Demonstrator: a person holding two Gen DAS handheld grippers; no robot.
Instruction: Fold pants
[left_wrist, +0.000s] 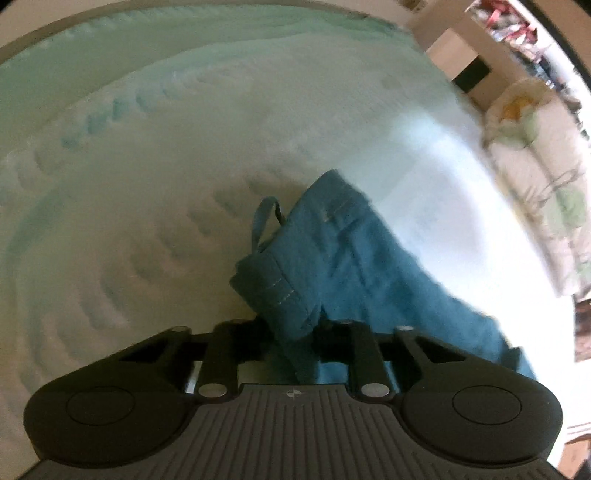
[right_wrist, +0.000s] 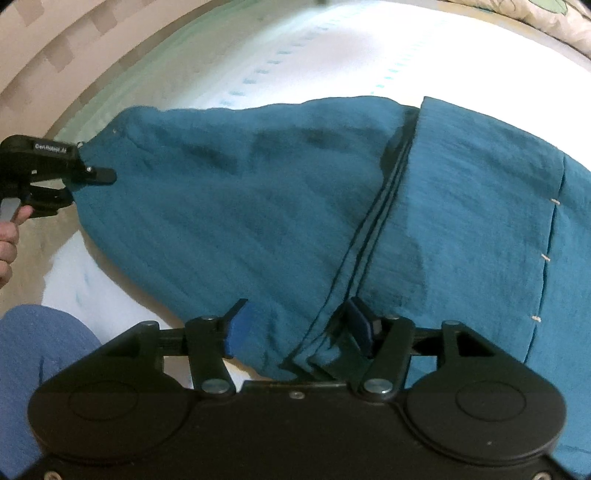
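Observation:
Teal pants (right_wrist: 258, 192) lie spread on a pale bed sheet (right_wrist: 314, 48), with a dark seam running down their middle. My left gripper (left_wrist: 291, 332) is shut on a waistband corner of the pants (left_wrist: 343, 251), next to a belt loop (left_wrist: 264, 218); the cloth hides its fingertips. The right wrist view shows that left gripper (right_wrist: 92, 173) at the left, clamped on the pants' edge. My right gripper (right_wrist: 299, 326) stands open over the near edge, and the seam fold lies between its blue pads (right_wrist: 240, 326) without being pressed.
The quilted sheet (left_wrist: 147, 147) stretches far to the left and ahead. A floral pillow (left_wrist: 535, 166) and a white box (left_wrist: 465, 62) sit at the right. A person's hand (right_wrist: 7, 236) and blue clothing (right_wrist: 37, 350) are at the left edge.

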